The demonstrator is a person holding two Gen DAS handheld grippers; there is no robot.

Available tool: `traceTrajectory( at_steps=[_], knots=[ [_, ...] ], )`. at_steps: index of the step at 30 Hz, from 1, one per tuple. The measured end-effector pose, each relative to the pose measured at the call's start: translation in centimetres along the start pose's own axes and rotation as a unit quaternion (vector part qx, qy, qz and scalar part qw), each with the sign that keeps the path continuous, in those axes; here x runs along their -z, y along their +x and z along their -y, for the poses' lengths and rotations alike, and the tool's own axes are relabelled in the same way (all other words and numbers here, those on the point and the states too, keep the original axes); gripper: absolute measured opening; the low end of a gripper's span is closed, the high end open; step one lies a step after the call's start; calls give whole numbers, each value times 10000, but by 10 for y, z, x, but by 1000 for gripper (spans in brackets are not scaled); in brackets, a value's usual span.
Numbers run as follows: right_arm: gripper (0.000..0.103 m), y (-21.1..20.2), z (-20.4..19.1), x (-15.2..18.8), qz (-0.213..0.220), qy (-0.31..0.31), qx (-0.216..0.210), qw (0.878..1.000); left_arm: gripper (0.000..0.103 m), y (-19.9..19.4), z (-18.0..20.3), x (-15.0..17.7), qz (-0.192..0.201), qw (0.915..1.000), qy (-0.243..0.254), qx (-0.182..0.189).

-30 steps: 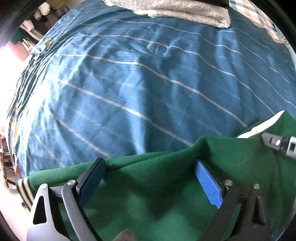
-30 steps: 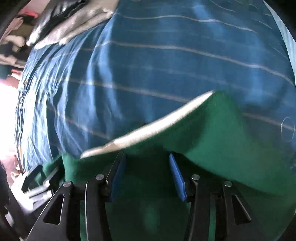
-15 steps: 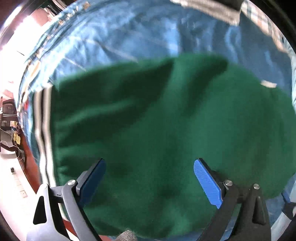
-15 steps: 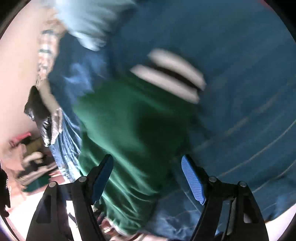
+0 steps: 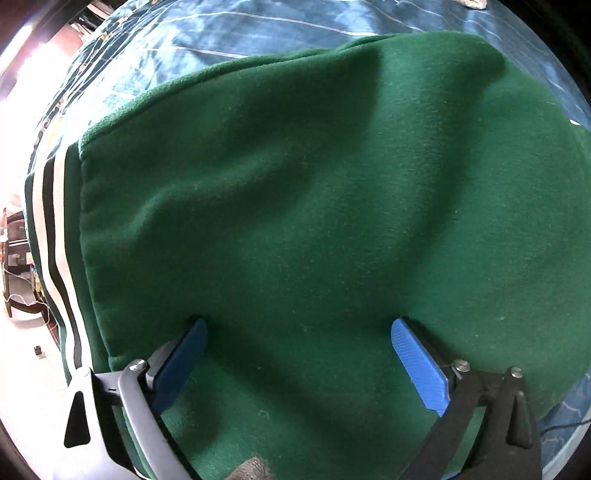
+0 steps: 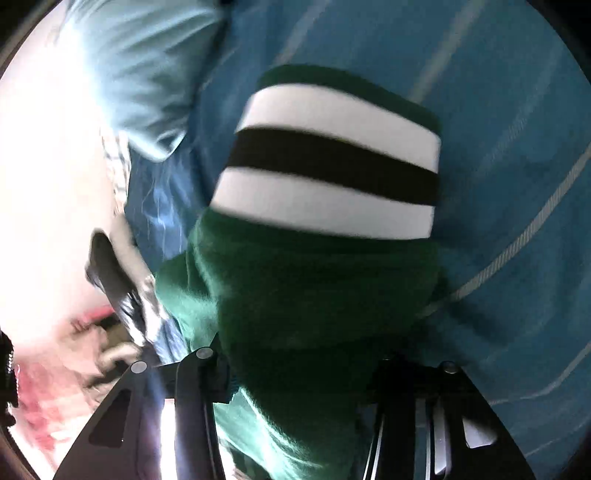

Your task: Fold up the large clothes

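A large green sweater (image 5: 314,206) lies spread on the blue striped bedspread (image 5: 258,26) and fills the left wrist view. Its white and black striped cuff band (image 5: 51,236) shows at the left edge. My left gripper (image 5: 299,354) is open, its blue pads (image 5: 419,367) resting wide apart on the green cloth. In the right wrist view a green sleeve (image 6: 317,295) with a white and black striped cuff (image 6: 332,162) lies between the fingers of my right gripper (image 6: 303,373). The pads are hidden by the cloth, and the jaws stand wide apart.
The blue bedspread (image 6: 517,184) with thin pale lines extends to the right. A light blue pillow (image 6: 140,66) lies at the upper left of the right wrist view. The bed's left edge and the floor (image 5: 22,369) show at the left.
The green sweater went from bunched near both grippers to spread flat under the left gripper. The right gripper opened, swung round and moved down onto the striped sleeve.
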State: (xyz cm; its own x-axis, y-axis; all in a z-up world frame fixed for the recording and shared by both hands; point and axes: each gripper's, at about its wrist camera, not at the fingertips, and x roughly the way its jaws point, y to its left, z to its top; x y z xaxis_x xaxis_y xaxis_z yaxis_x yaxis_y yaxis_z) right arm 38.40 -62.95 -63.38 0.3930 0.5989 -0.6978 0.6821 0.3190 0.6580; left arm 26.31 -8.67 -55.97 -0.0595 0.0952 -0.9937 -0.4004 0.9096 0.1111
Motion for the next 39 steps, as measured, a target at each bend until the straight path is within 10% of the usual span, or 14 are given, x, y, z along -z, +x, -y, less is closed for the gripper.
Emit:
traceTrajectory(
  at_steps=[8, 15, 23, 31, 33, 36, 39],
  knots=[
    [44, -9, 69, 4, 59, 2029, -1968, 9592, 103, 4, 4, 3, 54, 9999, 3, 140],
    [70, -42, -16, 5, -588, 86, 313, 9977, 103, -35, -54, 27, 95, 9925, -1072, 586],
    [71, -60, -111, 103, -924, -2235, 1845, 9526, 102, -69, -185, 107, 131, 9500, -3055, 635],
    [71, 30, -147, 214, -2073, -3069, 1711, 9130, 99, -5, -196, 89, 7, 9617, -2493, 1141],
    [71, 53, -146, 240, -2314, -3062, 1703, 9076, 47, -12, -186, 78, 408, 9736, -2021, 978],
    [71, 75, -139, 269, -2528, -3115, 1768, 8988, 5, -28, -180, 66, 827, 9806, -1638, 682],
    [71, 90, -140, 297, -2690, -3177, 1783, 8916, 2, -33, -209, 54, 979, 9711, -1984, 893]
  ],
)
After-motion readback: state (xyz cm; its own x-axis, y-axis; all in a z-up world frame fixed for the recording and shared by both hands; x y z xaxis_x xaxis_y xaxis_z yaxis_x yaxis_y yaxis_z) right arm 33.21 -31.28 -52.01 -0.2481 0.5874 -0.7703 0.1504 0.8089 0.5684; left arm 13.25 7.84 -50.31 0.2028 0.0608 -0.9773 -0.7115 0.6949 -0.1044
